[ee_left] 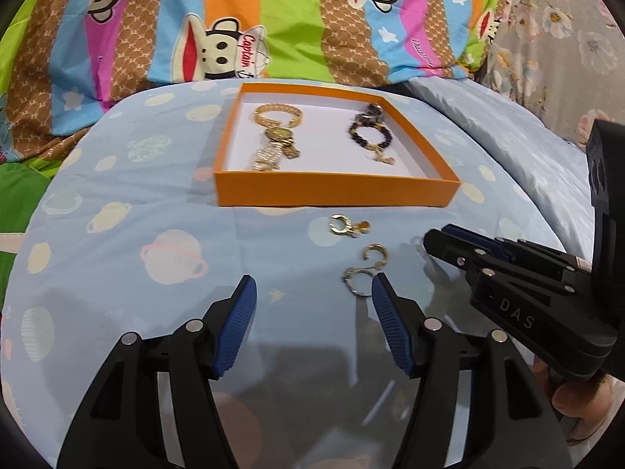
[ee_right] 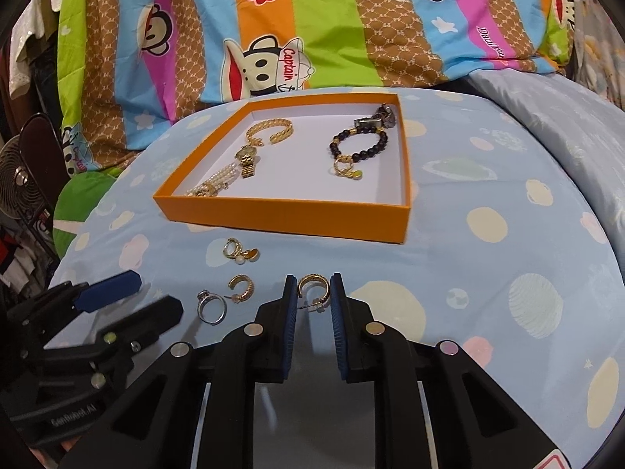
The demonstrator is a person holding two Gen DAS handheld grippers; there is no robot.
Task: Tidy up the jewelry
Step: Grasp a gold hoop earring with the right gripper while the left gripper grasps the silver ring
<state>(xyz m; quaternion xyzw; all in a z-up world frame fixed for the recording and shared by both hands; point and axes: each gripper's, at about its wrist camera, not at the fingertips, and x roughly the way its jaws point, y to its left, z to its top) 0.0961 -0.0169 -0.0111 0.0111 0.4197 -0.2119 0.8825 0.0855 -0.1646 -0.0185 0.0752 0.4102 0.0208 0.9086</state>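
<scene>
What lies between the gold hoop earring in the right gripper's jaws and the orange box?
Nothing visible: only bare blue bedding separates the gold hoop earring from the orange box; the other loose pieces lie off to its left.

A box (ee_right: pixel 281 217) sits on the sheet (ee_right: pixel 488 273) towards its far edge, holding a chain bracelet (ee_right: pixel 273 131) and watch (ee_right: pixel 247 158) at its left side and a bead bracelet (ee_right: pixel 361 146) at its right. Before the box lie three earrings (ee_right: pixel 239 252) and a ring (ee_right: pixel 211 306).

Gold hoop earring (ee_right: pixel 313 286) between hand-held gripper (ee_right: pixel 313 293) pads
</scene>
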